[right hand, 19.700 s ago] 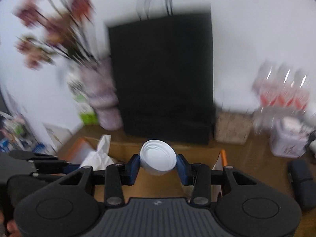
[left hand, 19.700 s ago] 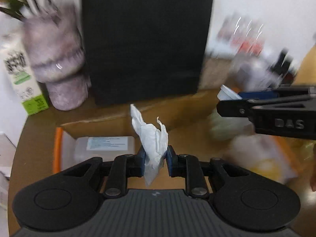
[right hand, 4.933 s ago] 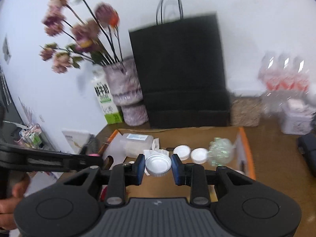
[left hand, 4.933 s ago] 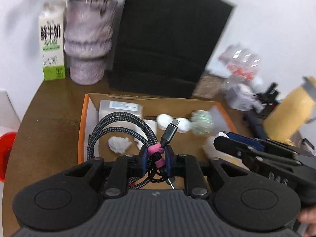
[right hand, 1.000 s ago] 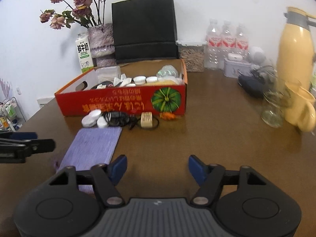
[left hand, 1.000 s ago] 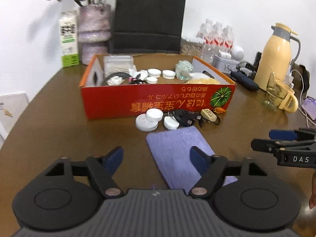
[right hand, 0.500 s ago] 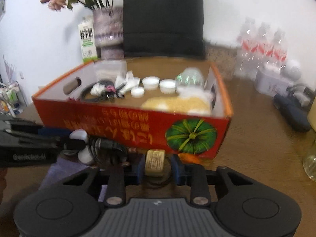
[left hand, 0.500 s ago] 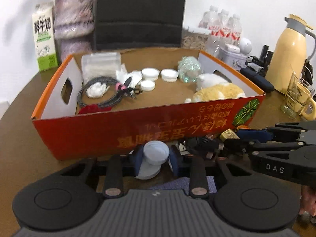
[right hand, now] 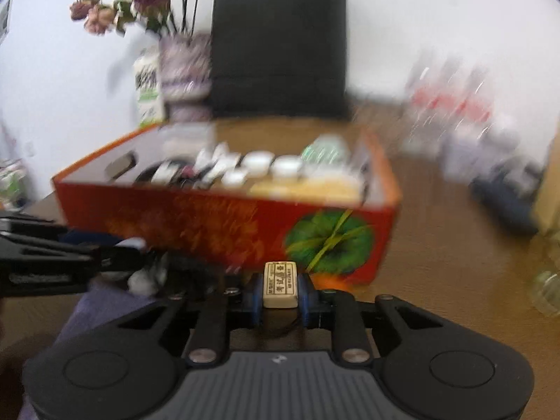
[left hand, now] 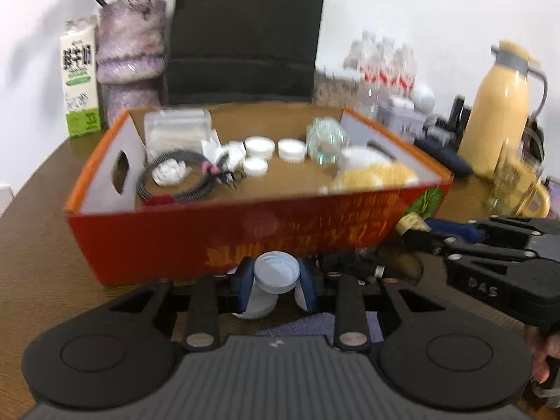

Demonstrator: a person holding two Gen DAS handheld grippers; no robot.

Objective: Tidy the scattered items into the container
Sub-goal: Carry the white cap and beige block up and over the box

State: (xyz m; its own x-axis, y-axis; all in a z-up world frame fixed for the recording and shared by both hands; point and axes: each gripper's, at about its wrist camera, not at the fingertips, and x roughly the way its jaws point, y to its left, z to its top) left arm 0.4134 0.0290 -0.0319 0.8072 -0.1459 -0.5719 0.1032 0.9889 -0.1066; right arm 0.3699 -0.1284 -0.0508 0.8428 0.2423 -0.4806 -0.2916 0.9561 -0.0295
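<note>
Left gripper (left hand: 276, 285): low in front of the box's near wall, pointing toward it and tilted down; its blue fingers (left hand: 245, 283) have just been closing and now clamp a white lid from both sides.
White lid (left hand: 276, 273): round, its open hollow facing the camera, so its axis runs roughly along the fingers; it sits between the pads just above another white lid (left hand: 257, 308) lying on the worktop (left hand: 38, 245).
Purple cloth (left hand: 315, 325): flat on the worktop beneath the left gripper, mostly hidden by it.
Black cable bundle (left hand: 353, 266): on the worktop against the box's near wall, between the two grippers.
Red cardboard box (left hand: 196, 241): open-topped, long axis running left to right; inside are a coiled cable (left hand: 175, 178), white lids, a clear crumpled ball and a yellow plush item (left hand: 378, 176).
Right gripper (right hand: 280, 297): low by the box's near right corner, aimed at the green pumpkin print (right hand: 329, 241); its fingers have just been closing and grip a small cream block.
Cream block (right hand: 280, 285): rectangular, long axis pointing away from the camera, printed label face up; whether it is off the worktop cannot be told.
Person's hand (left hand: 546, 353): only fingertips show at the right edge, around the right gripper's handle.
</note>
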